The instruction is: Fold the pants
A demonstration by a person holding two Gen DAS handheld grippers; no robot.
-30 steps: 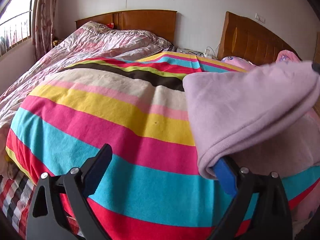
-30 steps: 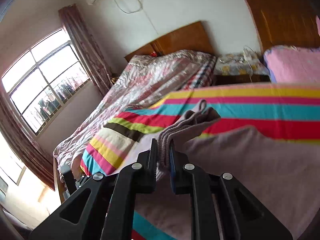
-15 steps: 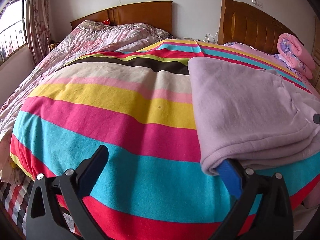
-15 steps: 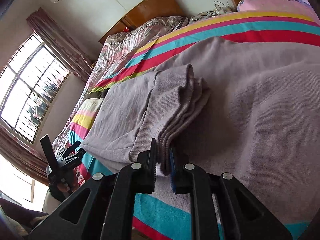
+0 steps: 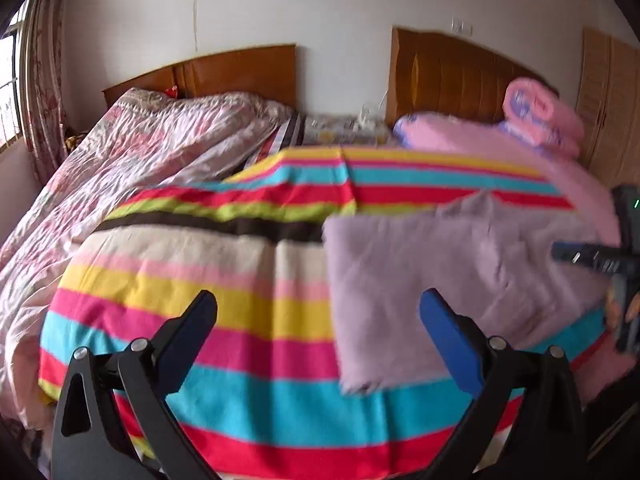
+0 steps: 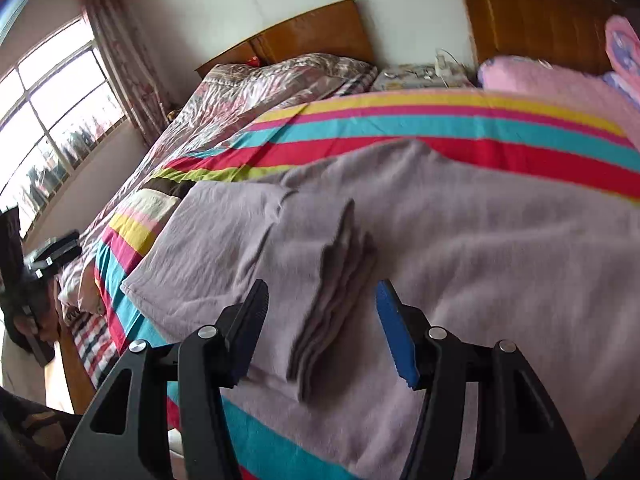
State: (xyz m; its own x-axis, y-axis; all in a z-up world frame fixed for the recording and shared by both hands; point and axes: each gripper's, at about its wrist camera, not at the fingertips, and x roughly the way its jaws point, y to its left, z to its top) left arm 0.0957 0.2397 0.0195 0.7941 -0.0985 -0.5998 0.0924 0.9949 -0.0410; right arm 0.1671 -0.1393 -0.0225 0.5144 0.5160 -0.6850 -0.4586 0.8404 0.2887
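A bedroom with a white wall (image 5: 340,20) holds two beds side by side, each with a brown wooden headboard (image 5: 240,70) against that wall. A window (image 6: 44,120) with a patterned curtain (image 6: 120,52) lights the far side. The farther bed is covered by a crumpled pink floral quilt (image 5: 160,140); a cluttered nightstand (image 5: 344,128) sits between the two beds. The nearer bed is the work surface, spread with a striped blanket (image 5: 240,280) in bands of cyan, magenta, yellow, cream, brown and red. Toward its head lie a pink fleece cover (image 5: 460,132) and a rolled pink and purple blanket (image 5: 540,116), with pale wooden wardrobe doors (image 5: 608,100) beyond.

The mauve pants (image 6: 480,260) lie folded on the striped blanket, near its foot edge, with the ribbed cuffs (image 6: 340,280) stacked on top of the fabric.

The right gripper (image 6: 320,320) hangs just above the cuffs; its jaws have just been opening and now stand half apart, the cuff stack lying between them without the pads pressing on it. The left gripper (image 5: 316,320) is spread wide and holds nothing, over the near left corner of the pants
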